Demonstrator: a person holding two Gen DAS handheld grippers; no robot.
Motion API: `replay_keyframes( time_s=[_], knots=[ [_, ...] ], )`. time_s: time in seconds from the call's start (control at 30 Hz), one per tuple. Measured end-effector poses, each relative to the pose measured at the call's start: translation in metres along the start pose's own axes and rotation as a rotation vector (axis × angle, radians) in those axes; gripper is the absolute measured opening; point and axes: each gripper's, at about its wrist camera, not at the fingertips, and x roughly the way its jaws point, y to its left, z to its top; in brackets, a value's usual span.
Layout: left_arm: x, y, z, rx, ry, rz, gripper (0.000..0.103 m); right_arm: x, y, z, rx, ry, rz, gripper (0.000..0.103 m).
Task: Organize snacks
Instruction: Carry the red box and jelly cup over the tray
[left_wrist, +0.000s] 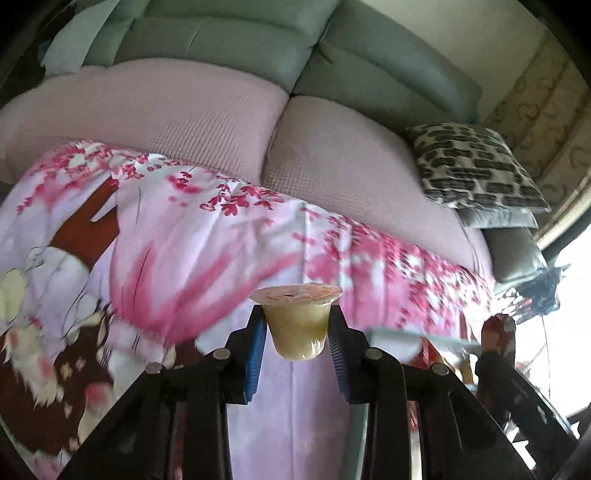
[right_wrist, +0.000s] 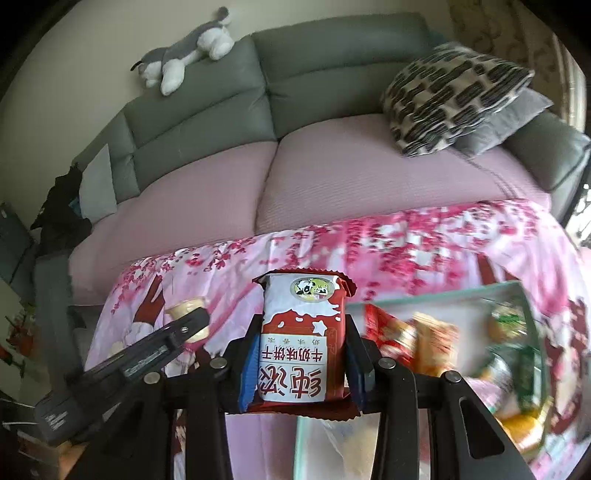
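My right gripper clamps the upright biscuit packet, the snack tray just beside it toward the bench's right edge, while my left gripper pinches a jelly cup, farther off.

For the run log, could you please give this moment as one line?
left gripper: shut on jelly cup | right gripper: shut on biscuit packet | tray: holds snacks
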Motion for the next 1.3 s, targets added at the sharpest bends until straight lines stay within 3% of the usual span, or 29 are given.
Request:
replay_keyframes(
  time_s=[0.27, 0.47, 0.73, 0.97, 1.3],
  knots=[
    [-0.055, -0.040, -0.046, 0.082, -0.044, -0.023, 0.035, -0.052, -0.012, -0.028, 0.009, -0.048, -0.045, 0.042],
    [-0.068, -0.058, -0.078, 0.114, -0.059, -0.033, 0.035, -0.064, -0.032, -0.055, 0.041, -0.051, -0.069, 0.042],
    [-0.050, -0.068, -0.119, 0.156, -0.028, -0.045, 0.035, -0.041, -0.075, -0.088, 0.152, -0.005, -0.185, 0.042],
    [-0.016, -0.088, -0.146, 0.237, 0.004, -0.050, 0.035, -0.012, -0.093, -0.113, 0.172, 0.057, -0.208, 0.042],
    [0.003, -0.089, -0.160, 0.278, 0.024, -0.059, 0.036, 0.000, -0.098, -0.123, 0.167, 0.061, -0.224, 0.043]
  ],
)
